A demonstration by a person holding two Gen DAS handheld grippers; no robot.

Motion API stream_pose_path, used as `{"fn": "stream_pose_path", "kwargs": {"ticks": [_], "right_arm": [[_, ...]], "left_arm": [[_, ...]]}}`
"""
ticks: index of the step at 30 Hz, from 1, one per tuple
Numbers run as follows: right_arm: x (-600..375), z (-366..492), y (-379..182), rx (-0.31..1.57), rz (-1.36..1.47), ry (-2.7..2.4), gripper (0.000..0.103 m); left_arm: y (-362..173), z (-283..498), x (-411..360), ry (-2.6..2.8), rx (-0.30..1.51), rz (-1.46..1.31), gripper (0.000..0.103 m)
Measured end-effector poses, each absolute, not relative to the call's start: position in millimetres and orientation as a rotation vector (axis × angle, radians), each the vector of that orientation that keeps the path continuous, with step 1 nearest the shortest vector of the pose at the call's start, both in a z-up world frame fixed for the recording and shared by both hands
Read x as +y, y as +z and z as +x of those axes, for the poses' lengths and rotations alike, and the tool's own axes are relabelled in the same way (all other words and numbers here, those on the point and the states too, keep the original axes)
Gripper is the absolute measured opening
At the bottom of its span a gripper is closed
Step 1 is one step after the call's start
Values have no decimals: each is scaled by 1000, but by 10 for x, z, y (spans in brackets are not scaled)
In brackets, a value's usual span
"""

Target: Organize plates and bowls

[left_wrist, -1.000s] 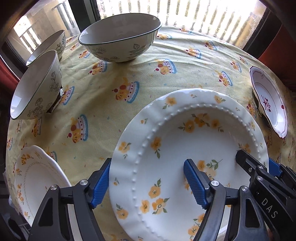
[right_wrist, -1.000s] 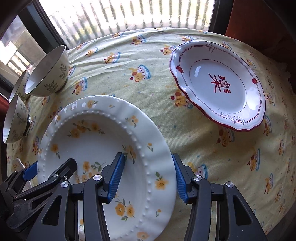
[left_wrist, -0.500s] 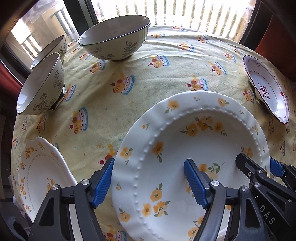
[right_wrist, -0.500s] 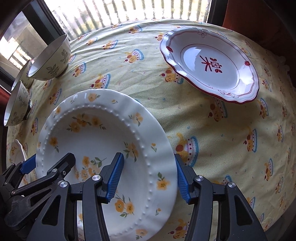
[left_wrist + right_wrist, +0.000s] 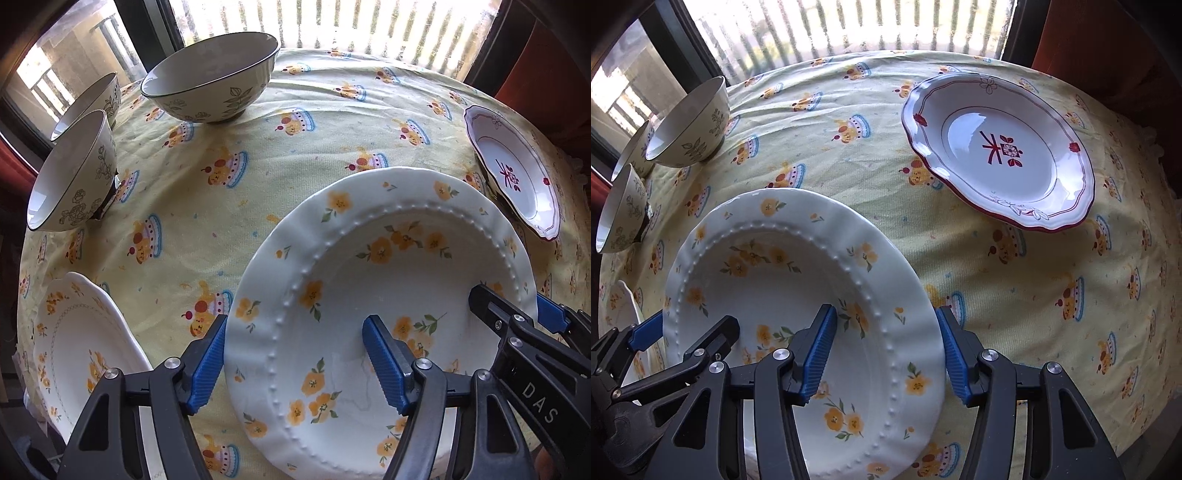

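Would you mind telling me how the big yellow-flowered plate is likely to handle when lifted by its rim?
The yellow-flowered plate looks glazed and glossy, so probably slippery against pads. It seems rigid ceramic, likely breakable if dropped. The left gripper and right gripper straddle opposite rims, which should limit tilting.

The right gripper (image 5: 884,349) straddles the right rim of the yellow-flowered plate (image 5: 783,280), raised over the counter (image 5: 1015,288). A red-trimmed plate (image 5: 999,151) lies beyond; three bowls (image 5: 689,123) sit far left.

A pale yellow cotton tablecloth (image 5: 295,177) printed with cartoon cupcakes covers the bench. Beyond the tablecloth's far edge stands a dark-framed window (image 5: 849,26) with bright white railings.
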State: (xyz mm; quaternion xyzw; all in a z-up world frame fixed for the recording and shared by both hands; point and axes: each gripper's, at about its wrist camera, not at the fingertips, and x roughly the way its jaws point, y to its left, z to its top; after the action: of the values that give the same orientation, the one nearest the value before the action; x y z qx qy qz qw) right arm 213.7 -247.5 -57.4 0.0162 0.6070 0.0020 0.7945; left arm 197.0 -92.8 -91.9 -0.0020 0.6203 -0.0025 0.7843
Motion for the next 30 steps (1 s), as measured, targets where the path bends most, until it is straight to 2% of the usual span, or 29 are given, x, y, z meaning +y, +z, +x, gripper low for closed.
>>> {"fn": "stream_pose_path", "kwargs": {"ticks": [12, 30], "right_arm": [[-2310, 1921, -222, 1249, 37, -80, 59], [-1443, 1715, 10, 1216, 12, -86, 59]], "left_arm": [[-640, 1848, -645, -75, 1314, -21, 73], [-444, 1571, 234, -78, 1283, -60, 73]]}}
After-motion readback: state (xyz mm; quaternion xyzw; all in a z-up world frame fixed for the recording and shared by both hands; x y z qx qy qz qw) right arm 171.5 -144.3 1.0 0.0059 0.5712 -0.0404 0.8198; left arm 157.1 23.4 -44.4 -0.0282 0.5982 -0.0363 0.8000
